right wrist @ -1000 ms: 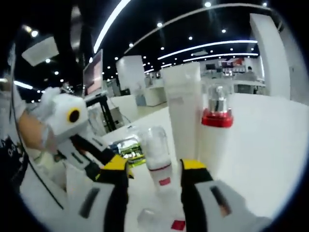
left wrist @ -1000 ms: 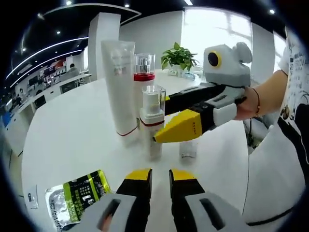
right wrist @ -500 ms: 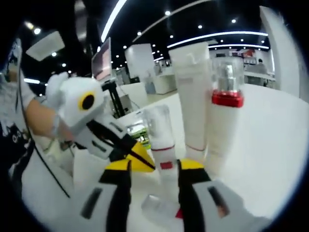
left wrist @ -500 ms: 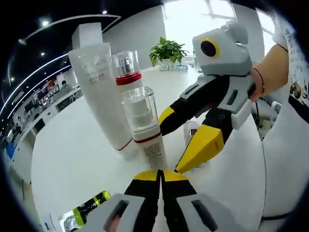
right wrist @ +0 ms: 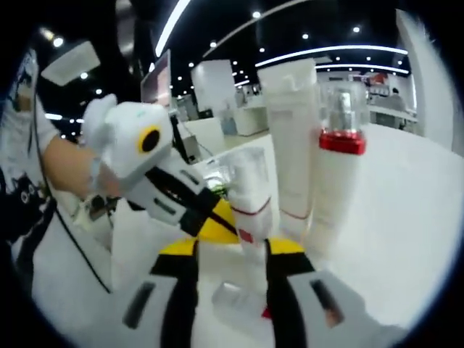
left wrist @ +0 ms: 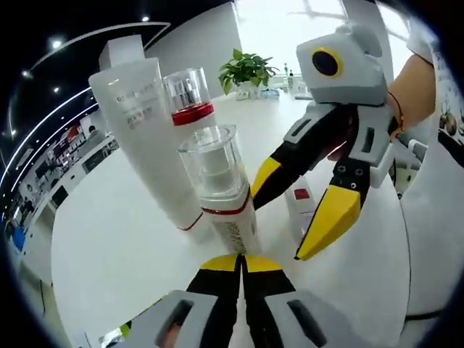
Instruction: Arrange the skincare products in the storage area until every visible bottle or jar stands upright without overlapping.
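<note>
On the white table [left wrist: 109, 239], a clear-capped pump bottle [left wrist: 217, 188] stands upright near a white tube [left wrist: 148, 138] and red-collared bottle [left wrist: 190, 101]. The left hand-held gripper [left wrist: 241, 262] is clenched empty; the right hand-held gripper [right wrist: 230, 248] is spread above a small lying bottle [right wrist: 235, 304].

The table [left wrist: 109, 239] is a smooth white top with a soft sheen, and my tongs look like hard plastic, matt black and grey with glossy yellow tips on the right gripper [left wrist: 290, 217] and left gripper [left wrist: 241, 262]. The tall tube [left wrist: 145, 138] is matt white, kinda frosted plastic, while the small bottle [left wrist: 217, 188] and the pump bottle [left wrist: 190, 98] behind it both have clear glossy caps over white bodies with shiny red bands. There's what looks like a metallic silver pump inside that back cap.
</note>
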Tool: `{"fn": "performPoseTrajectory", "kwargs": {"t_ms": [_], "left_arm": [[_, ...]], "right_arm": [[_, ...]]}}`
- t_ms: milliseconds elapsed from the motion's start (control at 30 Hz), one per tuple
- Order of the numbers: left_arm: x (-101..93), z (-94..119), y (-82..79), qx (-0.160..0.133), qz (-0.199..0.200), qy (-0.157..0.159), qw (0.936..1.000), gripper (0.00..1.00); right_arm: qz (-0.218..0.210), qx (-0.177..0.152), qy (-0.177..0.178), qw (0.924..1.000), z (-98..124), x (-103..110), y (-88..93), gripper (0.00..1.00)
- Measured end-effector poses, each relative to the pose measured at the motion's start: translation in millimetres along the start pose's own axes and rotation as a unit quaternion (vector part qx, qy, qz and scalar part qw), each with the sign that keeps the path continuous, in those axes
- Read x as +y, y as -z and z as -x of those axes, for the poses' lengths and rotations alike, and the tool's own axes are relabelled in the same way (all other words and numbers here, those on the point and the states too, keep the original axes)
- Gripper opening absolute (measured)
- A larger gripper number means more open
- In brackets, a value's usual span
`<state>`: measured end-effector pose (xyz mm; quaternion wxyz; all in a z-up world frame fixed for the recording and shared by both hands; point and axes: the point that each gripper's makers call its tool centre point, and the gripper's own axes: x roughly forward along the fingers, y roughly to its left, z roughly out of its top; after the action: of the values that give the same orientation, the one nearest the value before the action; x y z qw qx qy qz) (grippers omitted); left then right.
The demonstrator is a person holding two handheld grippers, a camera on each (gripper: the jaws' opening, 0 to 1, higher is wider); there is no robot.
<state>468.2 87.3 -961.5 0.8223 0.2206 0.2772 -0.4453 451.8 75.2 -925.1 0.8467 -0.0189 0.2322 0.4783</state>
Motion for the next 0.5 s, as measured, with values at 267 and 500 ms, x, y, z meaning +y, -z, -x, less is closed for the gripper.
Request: {"fn": "performPoseTrajectory", "kwargs": {"t_ms": [267, 500], "left_arm": [[-2.1, -2.8, 3.5, 0.009, -0.005, 0.002, 0.9999, 0.04], [-7.8, -6.6, 0.6, 0.011, 0.012, 0.003, 0.9999, 0.15]], "right_arm": [[-0.004, 0.003, 0.000, 1.0000, 2.2, -1.5, 2.9, 0.32], [-0.008, -0.001, 0.007, 0.9999, 10.0, -7.1, 1.2, 0.32]]}}
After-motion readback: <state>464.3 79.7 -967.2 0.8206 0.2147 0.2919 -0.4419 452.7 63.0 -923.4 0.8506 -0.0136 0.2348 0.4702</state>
